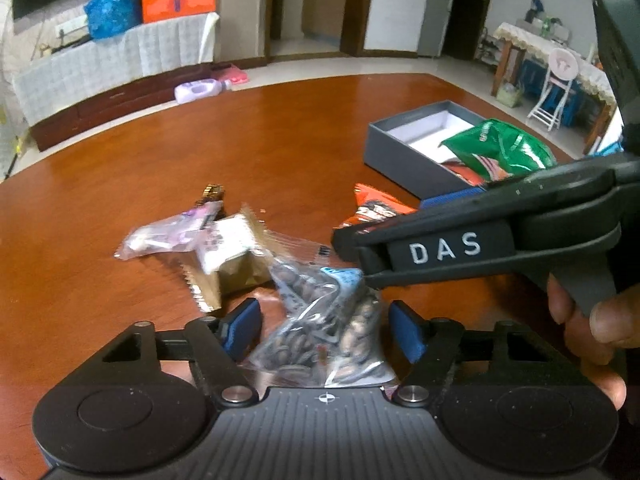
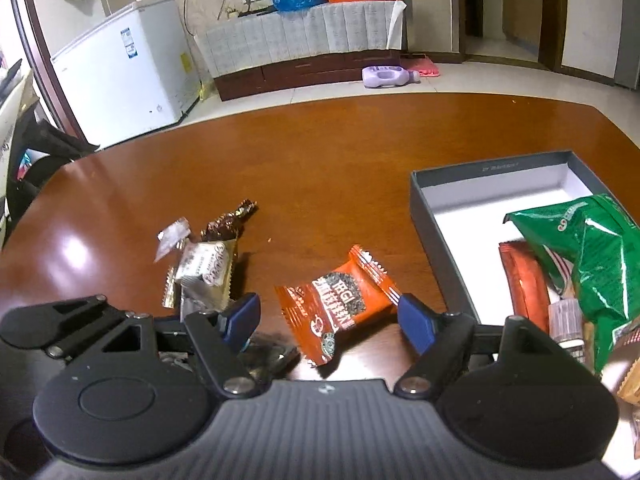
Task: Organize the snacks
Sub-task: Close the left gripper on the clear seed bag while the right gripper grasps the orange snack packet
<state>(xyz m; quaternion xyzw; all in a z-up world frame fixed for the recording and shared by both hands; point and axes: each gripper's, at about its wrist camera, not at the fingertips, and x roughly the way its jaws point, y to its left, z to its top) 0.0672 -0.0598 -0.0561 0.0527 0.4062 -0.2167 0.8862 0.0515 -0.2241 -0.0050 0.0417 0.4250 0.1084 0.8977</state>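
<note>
Brown and glossy, the wooden worktop carries the snacks. A clear bag of seeds lies between the blue fingers of the left claw, which stands open around it; whether the pads touch the bag I cannot tell. The right claw is also open and holds nothing; an orange packet lies on the worktop between its fingers. Toward the left edge lie a gold-wrapped snack, a brown twisted candy and a small clear packet, close together. Near the right edge stands a grey box with a white inside; in it are a green bag and a red packet. Behind the worktop, on the floor, a purple bottle lies beside a low cabinet, and a white freezer stands at the left.
</note>
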